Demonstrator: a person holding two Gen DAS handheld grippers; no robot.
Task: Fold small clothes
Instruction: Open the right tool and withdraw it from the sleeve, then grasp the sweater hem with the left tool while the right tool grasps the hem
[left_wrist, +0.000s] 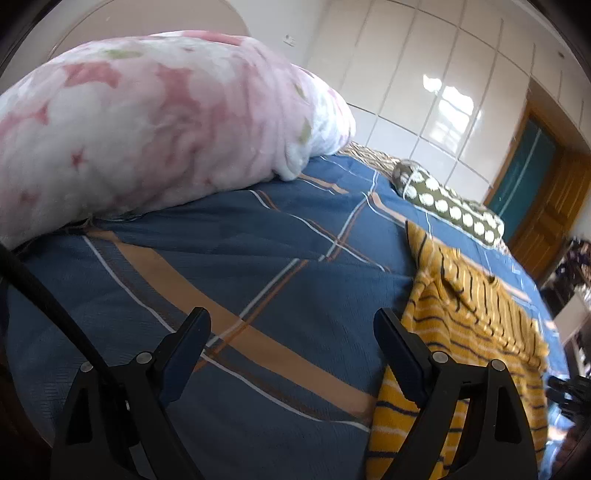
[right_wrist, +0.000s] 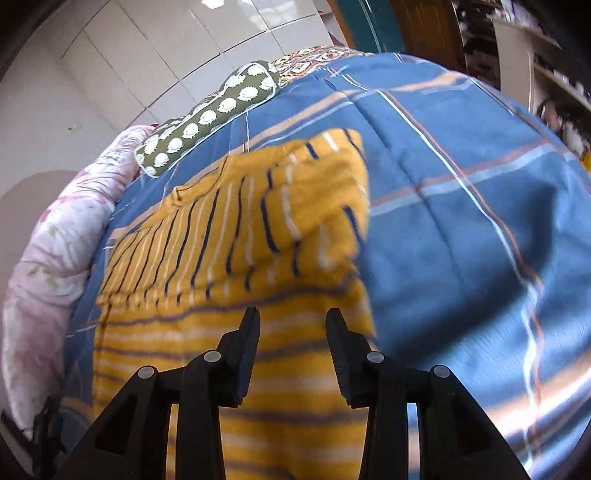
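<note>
Lying spread on the blue plaid bedsheet (left_wrist: 258, 229) is a mustard-yellow striped top (right_wrist: 236, 236), one part doubled over onto its body, with a green dotted pillow (right_wrist: 218, 110) beyond it toward the tiled wall and a pink floral blanket (left_wrist: 155, 125) heaped along the bed's far edge. The left claw (left_wrist: 291, 325) gapes wide over bare sheet, the top just beside one finger. The right claw (right_wrist: 291, 321) hangs partly open above the top's striped cloth, gripping nothing.

Left hand-held gripper (left_wrist: 291, 321) jaws wide apart, empty; right hand-held gripper (right_wrist: 293, 319) jaws partly apart, empty.
</note>
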